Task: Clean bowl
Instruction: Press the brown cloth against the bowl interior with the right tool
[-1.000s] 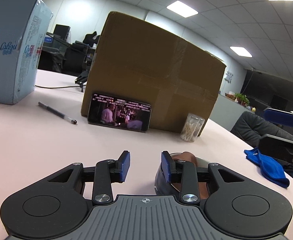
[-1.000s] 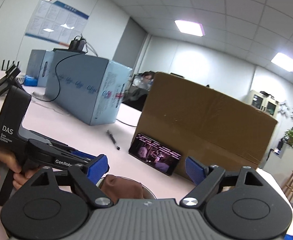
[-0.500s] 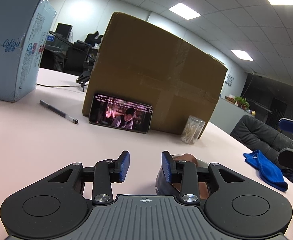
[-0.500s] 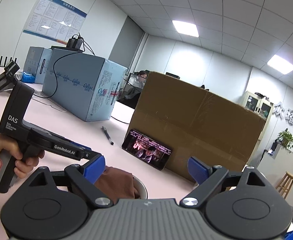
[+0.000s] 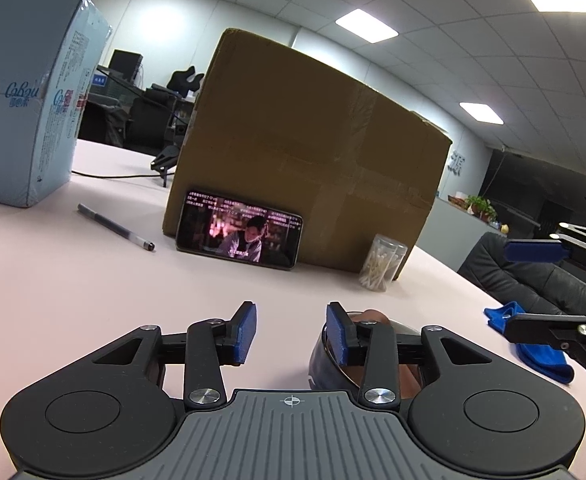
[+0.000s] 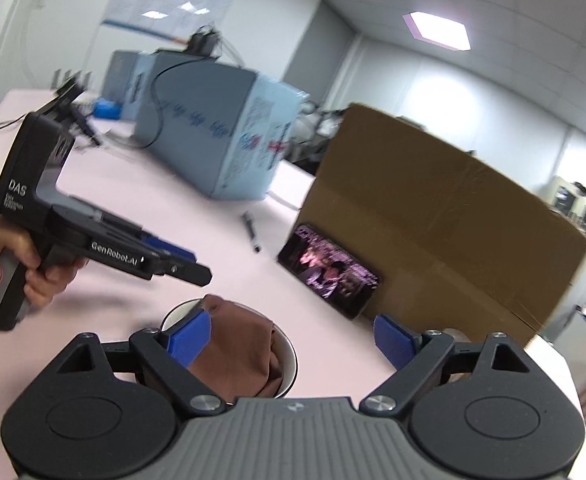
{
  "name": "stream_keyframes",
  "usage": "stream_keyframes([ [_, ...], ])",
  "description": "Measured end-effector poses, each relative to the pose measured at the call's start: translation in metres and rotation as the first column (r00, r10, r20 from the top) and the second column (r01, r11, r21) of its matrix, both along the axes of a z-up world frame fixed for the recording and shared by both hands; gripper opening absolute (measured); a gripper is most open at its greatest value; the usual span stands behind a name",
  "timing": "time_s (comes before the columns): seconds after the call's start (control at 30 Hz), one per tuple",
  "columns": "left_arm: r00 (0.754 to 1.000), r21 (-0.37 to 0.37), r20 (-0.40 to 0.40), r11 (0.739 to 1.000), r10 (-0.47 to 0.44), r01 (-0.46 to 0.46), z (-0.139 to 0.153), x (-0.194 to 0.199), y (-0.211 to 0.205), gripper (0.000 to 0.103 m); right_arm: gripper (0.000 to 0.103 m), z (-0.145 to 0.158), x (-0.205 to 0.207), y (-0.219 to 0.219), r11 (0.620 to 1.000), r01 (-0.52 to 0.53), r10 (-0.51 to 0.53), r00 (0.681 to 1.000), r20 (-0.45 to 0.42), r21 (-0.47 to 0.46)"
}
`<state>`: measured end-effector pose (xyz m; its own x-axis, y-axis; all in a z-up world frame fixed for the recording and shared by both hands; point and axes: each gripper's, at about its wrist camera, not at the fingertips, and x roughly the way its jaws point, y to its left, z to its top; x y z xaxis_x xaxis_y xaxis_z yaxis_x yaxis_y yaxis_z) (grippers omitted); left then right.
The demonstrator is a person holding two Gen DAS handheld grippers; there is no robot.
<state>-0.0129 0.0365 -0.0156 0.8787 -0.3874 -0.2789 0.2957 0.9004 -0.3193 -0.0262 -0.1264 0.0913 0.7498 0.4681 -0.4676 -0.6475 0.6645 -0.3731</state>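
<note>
Fingers (image 5: 247, 332) of both grippers apart; one bowl (image 6: 289, 354), one brown cloth (image 6: 239, 354) inside.

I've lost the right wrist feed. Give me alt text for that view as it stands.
The open right gripper hovers over a metal bowl with a brown cloth bunched inside, its left pad just in front of the cloth. To the left, a hand holds the left gripper above the pink table; behind are a pen, a phone leaning on a cardboard box.
</note>
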Motion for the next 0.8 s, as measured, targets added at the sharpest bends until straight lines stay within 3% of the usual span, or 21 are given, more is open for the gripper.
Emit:
stream_keyframes([
  [0.13,1.000,0.000,0.001,1.000,-0.001,0.001,0.000,0.000,0.000,0.039,0.073,0.009,0.012,0.006,0.990,-0.104,0.098,0.993,-0.068,-0.092],
  [0.27,1.000,0.011,0.004,1.000,0.003,-0.003,0.000,-0.002,-0.002,0.041,0.058,0.010,0.024,0.013,0.956,-0.240,0.215,0.964,-0.155,-0.169],
  [0.63,1.000,0.018,-0.001,1.000,-0.003,0.003,0.000,-0.003,-0.002,0.047,0.054,-0.012,0.053,0.027,0.841,-0.477,0.420,0.873,-0.247,-0.255],
  [0.8,1.000,0.013,-0.008,1.000,-0.009,0.009,0.000,-0.002,-0.001,0.047,0.039,-0.018,0.063,0.033,0.811,-0.515,0.441,0.850,-0.289,-0.276],
])
